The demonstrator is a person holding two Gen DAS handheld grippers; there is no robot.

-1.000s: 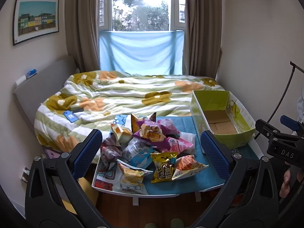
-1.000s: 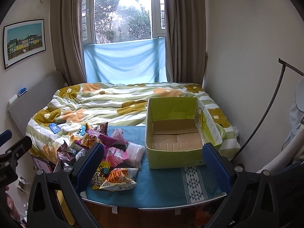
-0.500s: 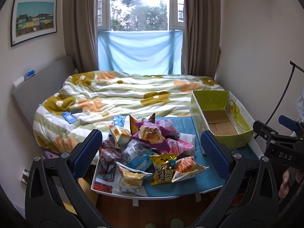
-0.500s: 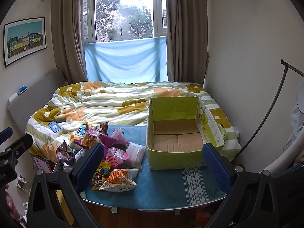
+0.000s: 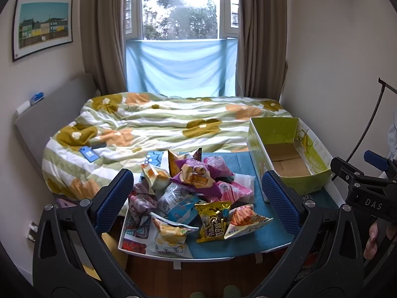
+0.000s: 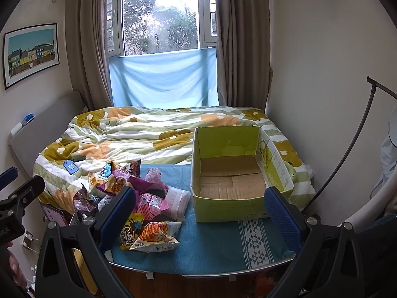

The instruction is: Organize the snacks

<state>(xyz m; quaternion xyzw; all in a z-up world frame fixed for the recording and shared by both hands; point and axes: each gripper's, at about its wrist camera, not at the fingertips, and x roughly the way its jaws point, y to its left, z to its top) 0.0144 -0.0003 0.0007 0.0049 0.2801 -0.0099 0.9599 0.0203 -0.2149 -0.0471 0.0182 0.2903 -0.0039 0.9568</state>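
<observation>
Sorting not begun. Left gripper [image 5: 197, 198] and right gripper [image 6: 199, 217] both spread, empty. Snack pile [image 5: 191, 196] lower centre; box [image 6: 235, 173] centre-right, apparently empty. Next: descend onto one packet.

A: Any lettering you can read?

B: "DAS" in pale capitals on the black body of the right tool [image 5: 372, 204], seen from the left wrist.

A: And on the snacks?

B: A white packet [image 5: 168, 244] at the near edge of the tabletop shows two large Chinese characters, 水 and 王, upside down. The orange packet [image 6: 155, 236] carries 膨化食品 in small print along its near edge. The gold packet [image 5: 213, 219] has big stylised characters, too warped to read.

A: The box?

B: The green box [image 6: 223, 206] has print on its right wall, too small to read.
</observation>
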